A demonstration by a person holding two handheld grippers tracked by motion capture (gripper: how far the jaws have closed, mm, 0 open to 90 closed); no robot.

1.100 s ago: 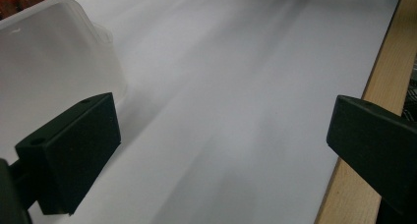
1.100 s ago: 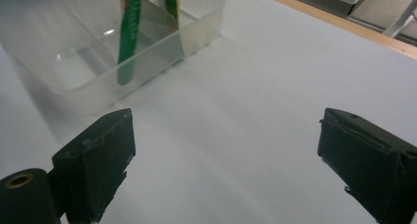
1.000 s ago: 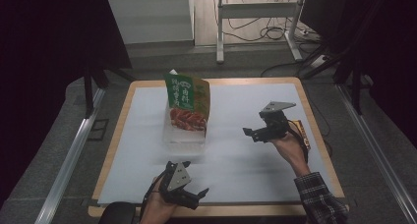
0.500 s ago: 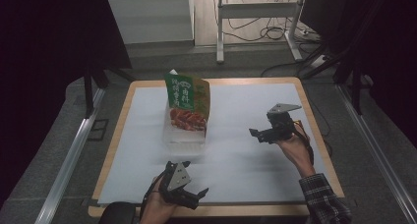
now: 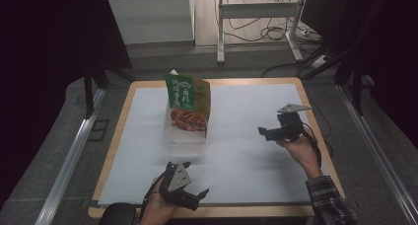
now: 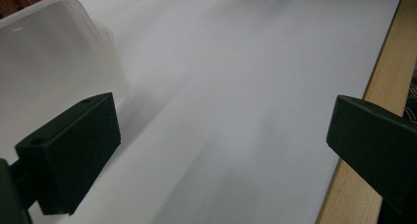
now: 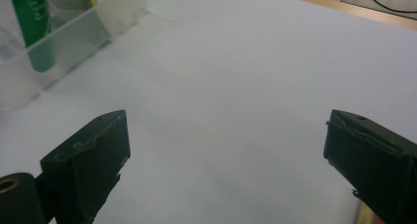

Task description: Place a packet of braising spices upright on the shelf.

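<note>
A green and orange snack bag stands upright in a clear plastic container at the middle of the white sheet. My left gripper rests near the table's front edge, below the container, open and empty. In the left gripper view the left gripper has its jaws wide apart, with the container at the upper left. My right gripper hovers to the right of the container, pointing at it, open and empty. From the right gripper, the container and the bag lie off to the far left.
The white sheet covers a wooden table whose edge runs close to my left gripper. Metal rails flank the table, and a stand with cables is on the floor behind it.
My right gripper has drifted a little to the right, away from the container. The left gripper, bag and container have stayed put.
</note>
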